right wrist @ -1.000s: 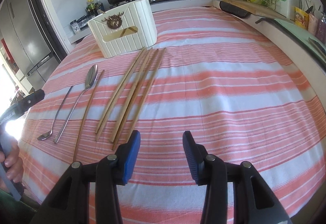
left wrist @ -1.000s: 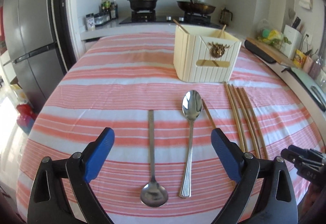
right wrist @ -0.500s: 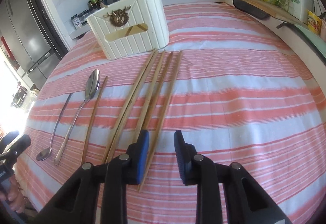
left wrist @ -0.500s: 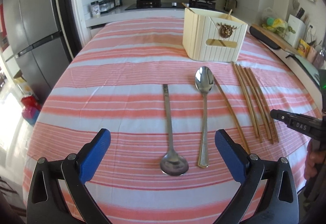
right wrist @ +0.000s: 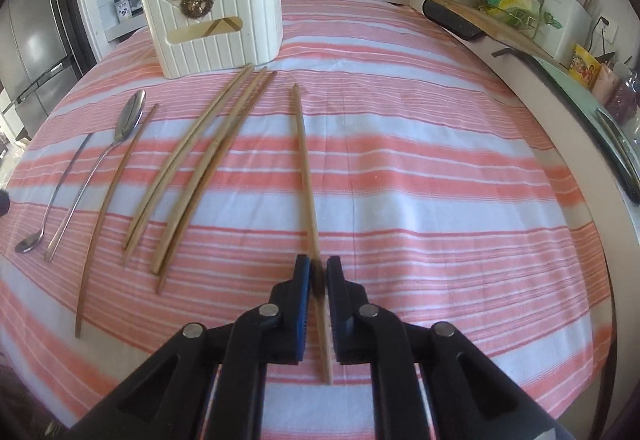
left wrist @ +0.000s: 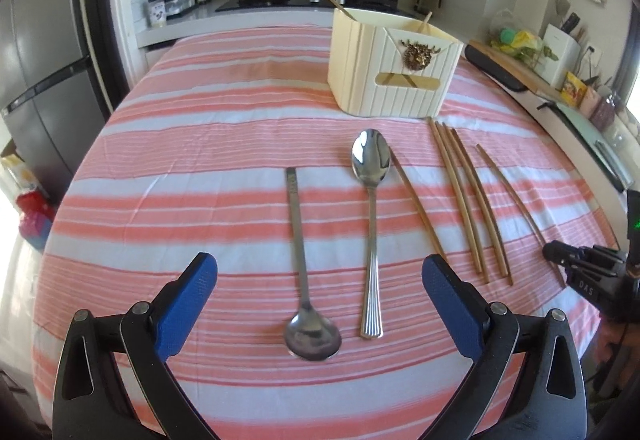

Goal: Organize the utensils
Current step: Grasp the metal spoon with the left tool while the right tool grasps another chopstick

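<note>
Wooden chopstick (right wrist: 306, 176) sitting pinched near its near end between the blue pads of the right gripper (right wrist: 318, 274), whose jaws have just been closing in on it; its far tip is pointing toward the cream utensil holder (right wrist: 224, 28) but lying well short of it, and whether the stick is lifting off the striped tablecloth (right wrist: 420, 168) yet is not clear. Three more chopsticks (right wrist: 208, 160) are lying bunched together just left of the held one, their far tips reaching almost to the holder's base, and a lone chopstick (right wrist: 116, 200) is lying further left, beside the large spoon (left wrist: 372, 216). That spoon is resting with its bowl toward the holder; the long-handled spoon (left wrist: 302, 264) next to it is lying the other way, bowl toward the near table edge. The left gripper (left wrist: 320, 304) is hanging over the two spoons with its jaws standing wide, gripping nothing. A few chopsticks are already showing inside the holder, through its slot and above its rim. Judging by this, the sorting is barely beginning: five chopsticks and both spoons are waiting outside the holder
</note>
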